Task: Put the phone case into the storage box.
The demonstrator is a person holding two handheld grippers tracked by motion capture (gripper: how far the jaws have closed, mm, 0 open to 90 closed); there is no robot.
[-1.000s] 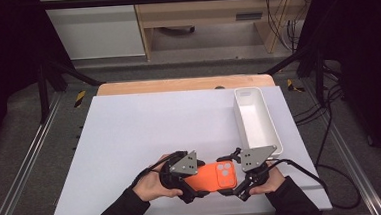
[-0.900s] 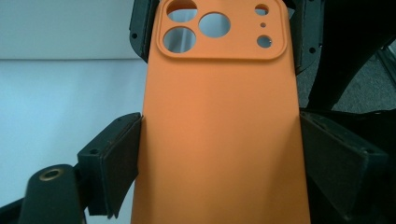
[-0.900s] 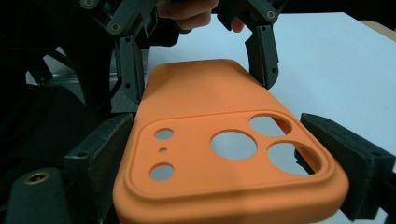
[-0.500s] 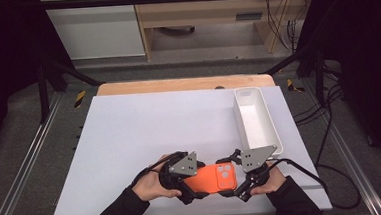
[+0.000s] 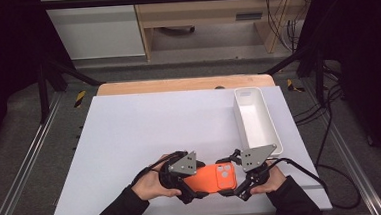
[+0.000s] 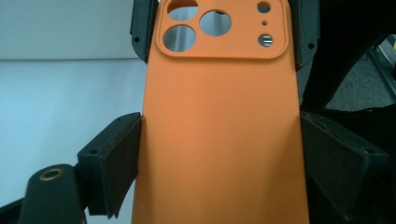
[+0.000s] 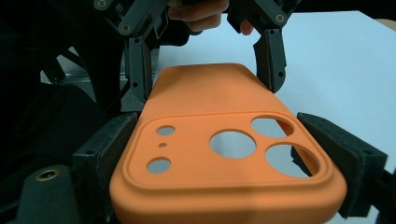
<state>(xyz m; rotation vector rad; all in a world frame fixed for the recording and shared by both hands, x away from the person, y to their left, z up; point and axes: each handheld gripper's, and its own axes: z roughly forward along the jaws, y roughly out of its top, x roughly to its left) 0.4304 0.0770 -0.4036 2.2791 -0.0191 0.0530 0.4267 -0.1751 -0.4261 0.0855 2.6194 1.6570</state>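
A matte orange rubbery phone case (image 5: 214,177) with round camera cutouts is clamped at both ends by the left tool (image 5: 189,187) and right tool (image 5: 236,185), whose jaws just closed, above the white desk (image 5: 145,130).

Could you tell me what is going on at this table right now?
A person is holding an orange phone case between two tools near the front edge of the white table. The left hand-held gripper clamps the plain end, and the right hand-held gripper, whose jaws have just been closing, now grips the end with the camera cutouts. A white tray stands to the right, beyond the right hand.
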